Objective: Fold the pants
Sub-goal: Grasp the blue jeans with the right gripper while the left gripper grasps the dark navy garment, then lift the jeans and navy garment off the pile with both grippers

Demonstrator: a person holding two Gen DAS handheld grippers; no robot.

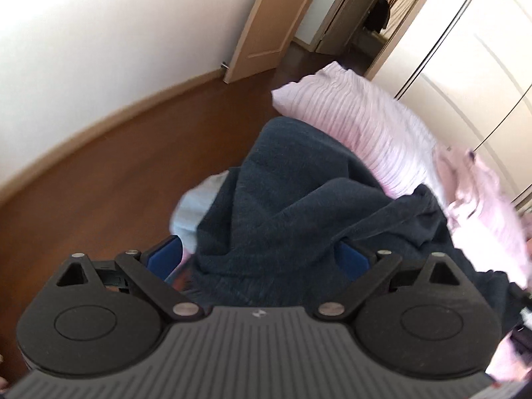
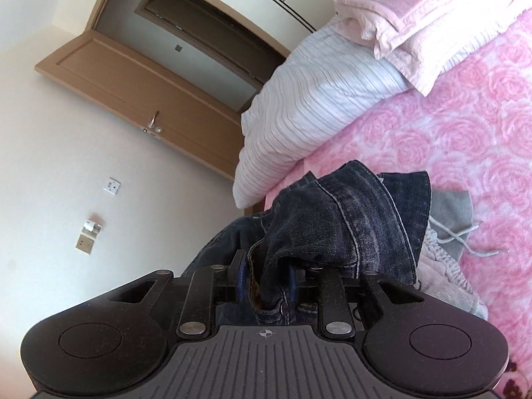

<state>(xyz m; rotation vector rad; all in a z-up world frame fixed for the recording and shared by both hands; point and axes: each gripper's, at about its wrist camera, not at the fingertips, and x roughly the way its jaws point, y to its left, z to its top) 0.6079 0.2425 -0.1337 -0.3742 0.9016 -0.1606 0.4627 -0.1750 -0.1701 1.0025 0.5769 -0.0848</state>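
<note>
Dark blue jeans (image 1: 292, 196) hang in a bunched drape in front of my left gripper (image 1: 257, 257). Its blue pads (image 1: 163, 259) stand far apart and open; denim lies between them, and the left pad is clear of the cloth. In the right wrist view the same jeans (image 2: 349, 219) rise in a crumpled fold over the bed's edge. My right gripper (image 2: 266, 279) is shut on the jeans at a thick seamed edge near a metal button, the cloth pinched between its pads (image 2: 241, 276).
A striped pale pillow (image 2: 316, 99) and a folded pink blanket (image 2: 415, 16) lie at the head of the bed with a pink rose bedspread (image 2: 465, 139). A grey drawstring garment (image 2: 449, 212) lies beside the jeans. Beyond are a wooden floor (image 1: 116, 183), an open door (image 2: 133, 89) and white wardrobe fronts (image 1: 465, 50).
</note>
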